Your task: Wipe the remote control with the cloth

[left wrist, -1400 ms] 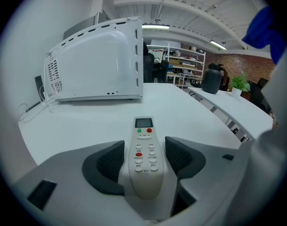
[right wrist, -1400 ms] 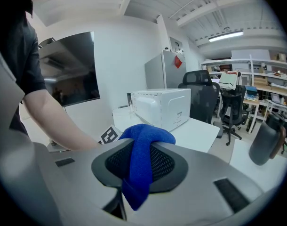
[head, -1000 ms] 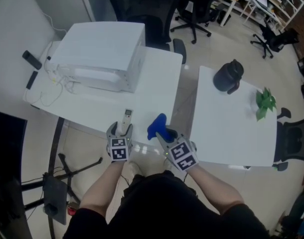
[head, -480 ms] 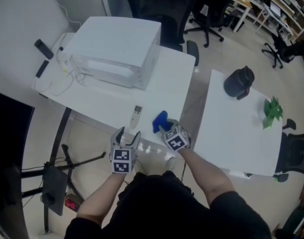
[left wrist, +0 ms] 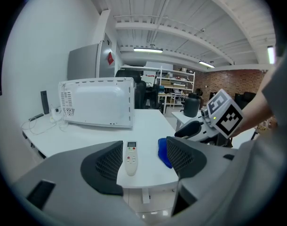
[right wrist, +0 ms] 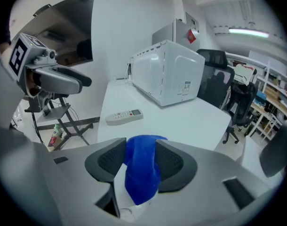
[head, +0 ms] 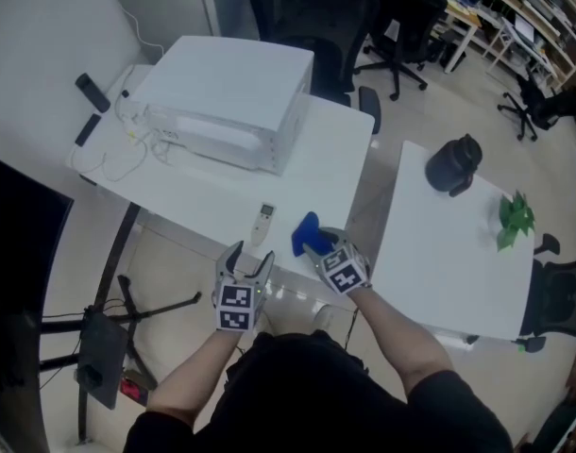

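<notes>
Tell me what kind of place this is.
Most likely an open-plan office or lab workspace. White desks stand side by side on a bare floor, black office chairs are pushed around behind them, and stocked shelves line the far wall.

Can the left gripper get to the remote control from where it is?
Probably yes. The left gripper is open just off the table's near edge, the remote control lies flat straight ahead, and nothing stands between; the blue cloth lies aside.
</notes>
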